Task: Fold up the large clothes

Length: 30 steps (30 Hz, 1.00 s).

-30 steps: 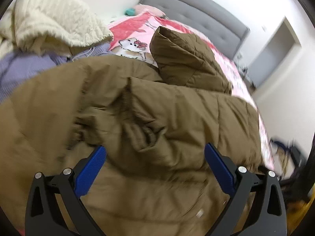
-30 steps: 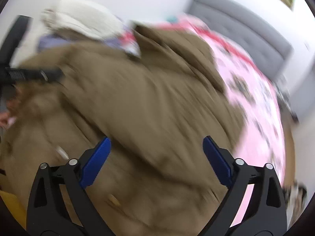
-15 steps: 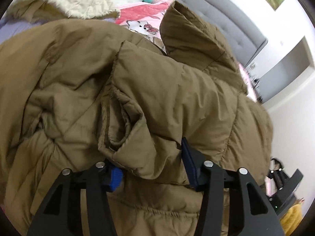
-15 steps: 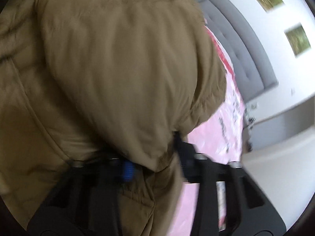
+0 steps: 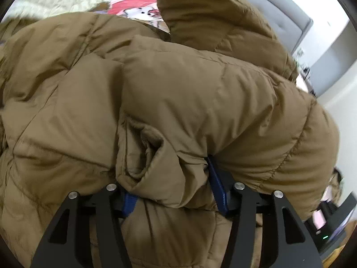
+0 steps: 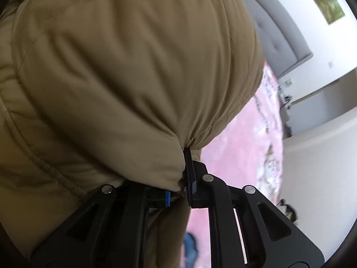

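A big brown padded jacket lies heaped on a bed and fills most of both views. My left gripper has a thick rolled fold of the jacket between its blue pads. The pads press into the fold while the jaws are opening slightly. In the right wrist view the jacket bulges over my right gripper. That gripper is shut on a thin stitched edge of the jacket, and the fabric hides most of its left finger.
A pink patterned bed cover lies under the jacket, with a grey padded headboard behind. A cream fleece garment sits at the far left. A dark device stands off the bed at lower right.
Both grippers came down from open above the jacket and closed on it: the left on a thick fold, the right on an edge. The jacket now looms closer in both views.
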Tool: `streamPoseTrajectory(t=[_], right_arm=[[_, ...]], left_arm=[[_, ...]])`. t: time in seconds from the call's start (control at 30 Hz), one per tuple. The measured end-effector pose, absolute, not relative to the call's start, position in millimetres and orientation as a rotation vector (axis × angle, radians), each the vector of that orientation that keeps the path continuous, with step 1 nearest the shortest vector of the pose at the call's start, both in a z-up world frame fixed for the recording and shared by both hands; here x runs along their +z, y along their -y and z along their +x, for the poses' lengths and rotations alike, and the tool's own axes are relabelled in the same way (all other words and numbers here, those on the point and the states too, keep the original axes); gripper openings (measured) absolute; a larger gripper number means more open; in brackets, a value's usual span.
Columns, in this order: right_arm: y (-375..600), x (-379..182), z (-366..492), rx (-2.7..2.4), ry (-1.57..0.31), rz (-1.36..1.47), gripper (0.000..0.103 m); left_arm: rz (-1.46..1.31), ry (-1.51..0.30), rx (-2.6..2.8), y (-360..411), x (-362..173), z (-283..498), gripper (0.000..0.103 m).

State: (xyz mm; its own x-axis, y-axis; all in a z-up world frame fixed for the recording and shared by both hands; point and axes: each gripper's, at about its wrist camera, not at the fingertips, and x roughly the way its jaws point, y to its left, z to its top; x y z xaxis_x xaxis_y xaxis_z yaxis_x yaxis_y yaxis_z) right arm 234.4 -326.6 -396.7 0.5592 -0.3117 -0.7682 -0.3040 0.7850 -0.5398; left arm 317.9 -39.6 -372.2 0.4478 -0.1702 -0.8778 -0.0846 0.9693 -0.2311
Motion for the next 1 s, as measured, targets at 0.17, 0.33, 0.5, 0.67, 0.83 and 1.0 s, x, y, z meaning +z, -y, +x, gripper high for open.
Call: streamPoseTrajectory(t=[0.17,0.33,0.5,0.67,0.83,1.0], right_arm=[[354,-351,219,0.033,-0.961,-0.501,0.056],[368,-279,203,0.064,-0.790,-0.351,0.057],[367,-247,267,0.115,-0.669,-0.173,0.052],[353,-290,340,0.114,-0.806,-0.125,0.027],[342,-351,358,0.048,-0.914,-0.257,0.027],[350,-357,356,0.058,-0.936,-0.171,0.033]], left_arm=[[-0.191,-1.043,-0.056,35,-345,303,0.074],[-0.195,-0.848,-0.043,22,-288,269,0.079],[-0.003,-0.820,-0.194,69,-274,313,0.090],[-0.013,-1.012,-0.204,78,-324,355,0.090],[-0.039,-1.061,-0.242,60,-357,340,0.091],[0.032,-1.070,-0.249,65,-362,342,0.091]])
